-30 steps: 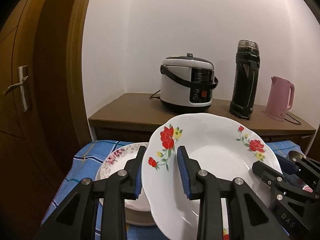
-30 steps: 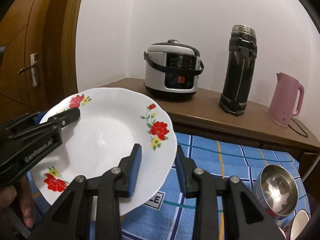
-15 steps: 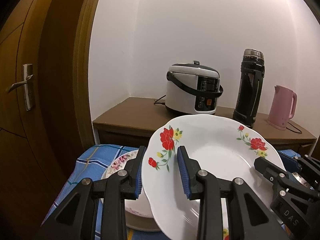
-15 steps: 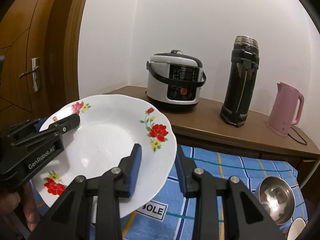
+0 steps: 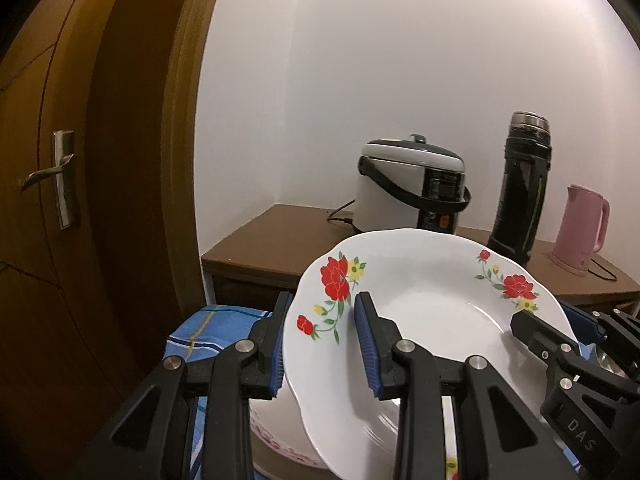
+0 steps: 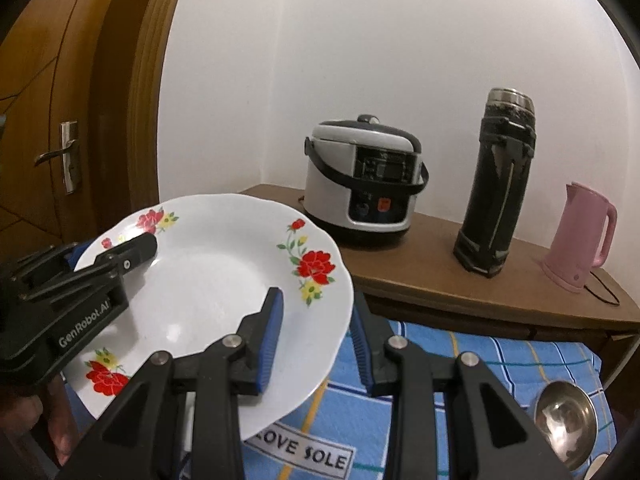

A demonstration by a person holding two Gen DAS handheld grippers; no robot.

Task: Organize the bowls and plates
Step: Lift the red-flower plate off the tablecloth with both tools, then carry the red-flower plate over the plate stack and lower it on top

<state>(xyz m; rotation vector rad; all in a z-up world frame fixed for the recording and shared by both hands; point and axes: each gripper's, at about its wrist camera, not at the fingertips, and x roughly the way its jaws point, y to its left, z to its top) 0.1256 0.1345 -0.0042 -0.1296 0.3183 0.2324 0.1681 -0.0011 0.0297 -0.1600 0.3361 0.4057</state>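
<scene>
My left tongs [image 5: 320, 344] and right tongs [image 6: 316, 332] grip opposite rims of the plate [image 5: 424, 320], above the cloth [image 6: 480, 360]. Behind the plate, on the bench [image 6: 440, 280], stands the cooker [image 6: 360, 184]; right of the cooker the flask [image 6: 496, 184], then the kettle [image 6: 584, 236]. A door [image 5: 60, 200] lies left of the cooker.

"GenRobot.AI" stands in pale letters on the black body of the left gripper [image 6: 116, 258], seen from the right wrist. "DAS" is moulded into the black body of the right gripper [image 5: 560, 328], seen from the left wrist. A white patch on the blue checked cloth [image 6: 480, 356] reads "OVE SOLE"; its first letter is hidden by the plate [image 6: 208, 280]. The cooker [image 6: 364, 184] has a panel too small to read.
</scene>
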